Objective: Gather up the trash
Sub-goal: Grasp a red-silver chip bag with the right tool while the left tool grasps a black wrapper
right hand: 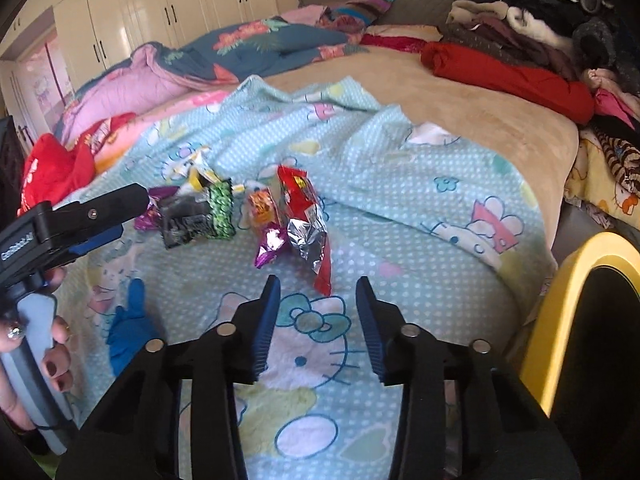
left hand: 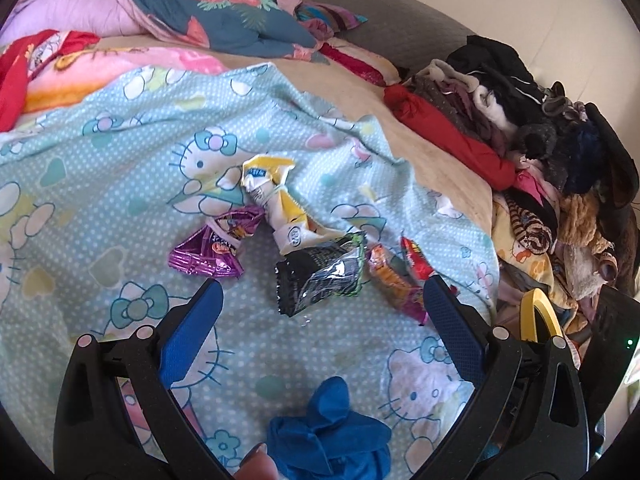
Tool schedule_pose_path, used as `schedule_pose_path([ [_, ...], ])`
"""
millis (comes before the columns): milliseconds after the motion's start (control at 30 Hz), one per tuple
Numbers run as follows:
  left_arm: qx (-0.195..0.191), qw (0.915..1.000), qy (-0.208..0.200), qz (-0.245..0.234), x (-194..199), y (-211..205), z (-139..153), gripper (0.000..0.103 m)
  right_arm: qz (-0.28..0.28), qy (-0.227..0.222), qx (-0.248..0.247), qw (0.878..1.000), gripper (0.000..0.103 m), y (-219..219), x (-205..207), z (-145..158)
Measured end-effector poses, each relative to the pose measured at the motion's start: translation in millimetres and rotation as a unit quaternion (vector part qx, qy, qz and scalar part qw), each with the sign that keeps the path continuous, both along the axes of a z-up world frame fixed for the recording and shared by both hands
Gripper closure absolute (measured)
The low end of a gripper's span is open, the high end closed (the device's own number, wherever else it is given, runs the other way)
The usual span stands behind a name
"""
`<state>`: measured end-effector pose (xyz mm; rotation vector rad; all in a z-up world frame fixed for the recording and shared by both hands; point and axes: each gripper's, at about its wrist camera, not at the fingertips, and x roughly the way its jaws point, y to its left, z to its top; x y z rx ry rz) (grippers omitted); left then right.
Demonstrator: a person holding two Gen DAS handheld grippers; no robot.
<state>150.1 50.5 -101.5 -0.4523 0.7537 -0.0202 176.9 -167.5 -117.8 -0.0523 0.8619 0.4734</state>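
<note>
While hovering low in the left wrist view, left gripper (left hand: 322, 300) spread wide, blue pads either side of the bottom-centre of the frame, nothing between them. Aimed, by the look of it, at the black foil wrapper (left hand: 320, 280) lying just ahead, centre frame. Beside that, left of centre, a purple wrapper (left hand: 208, 254); above it, a twisted yellow-and-white packet (left hand: 276, 204); to the right, an orange snack wrapper (left hand: 390, 276) and a red wrapper (left hand: 414, 258) partly behind the right pad. All bunched together on the pale blue cat-print blanket (left hand: 120, 184), probably so as to be gathered in few grabs. A crumpled blue cloth (left hand: 328, 436) at the bottom of the frame, apart from the pile.

In the right wrist view, right gripper (right hand: 318, 294) at lower centre, narrowed to a partial gap, empty, pointed at the same red wrapper with its silver inside, just ahead of the tips. No contact yet with any trash. At the right edge, a yellow-rimmed bin (right hand: 560, 280) beside the bed, likely the place for the wrappers. Heaped clothes (right hand: 540, 32) at upper right, a floral quilt (right hand: 240, 48) at upper left.
</note>
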Motion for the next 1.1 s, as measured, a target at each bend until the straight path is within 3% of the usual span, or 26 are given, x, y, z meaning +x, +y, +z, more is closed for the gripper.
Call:
schedule_pose_path([
  [233, -0.019, 0.9997, 0.016, 0.005, 12, 6, -13, 0.021, -0.002, 0.013, 0.011, 1.000, 0.076, 2, 14, -12],
  [300, -0.022, 0.9995, 0.019, 0.008, 15, 8, -17, 0.024, 0.004, 0.015, 0.016, 1.000, 0.090, 3, 16, -13],
  [500, -0.036, 0.9989, 0.031, 0.005, 22, 9, -25, 0.032, 0.015, 0.017, 0.027, 0.999, 0.098, 4, 16, -15],
  [767, -0.042, 0.9984, 0.037, -0.002, 22, 5, -30, 0.048, -0.003, -0.003, 0.052, 0.999, 0.099, -10, 8, -9],
  [933, -0.037, 0.9987, 0.034, -0.008, 20, 2, -28, 0.068, -0.015, -0.013, 0.062, 0.998, 0.099, -18, 3, -4],
  [1100, -0.035, 0.9987, 0.034, -0.015, 19, -1, -26, 0.080, -0.021, -0.013, 0.071, 0.997, 0.099, -24, 0, -3],
])
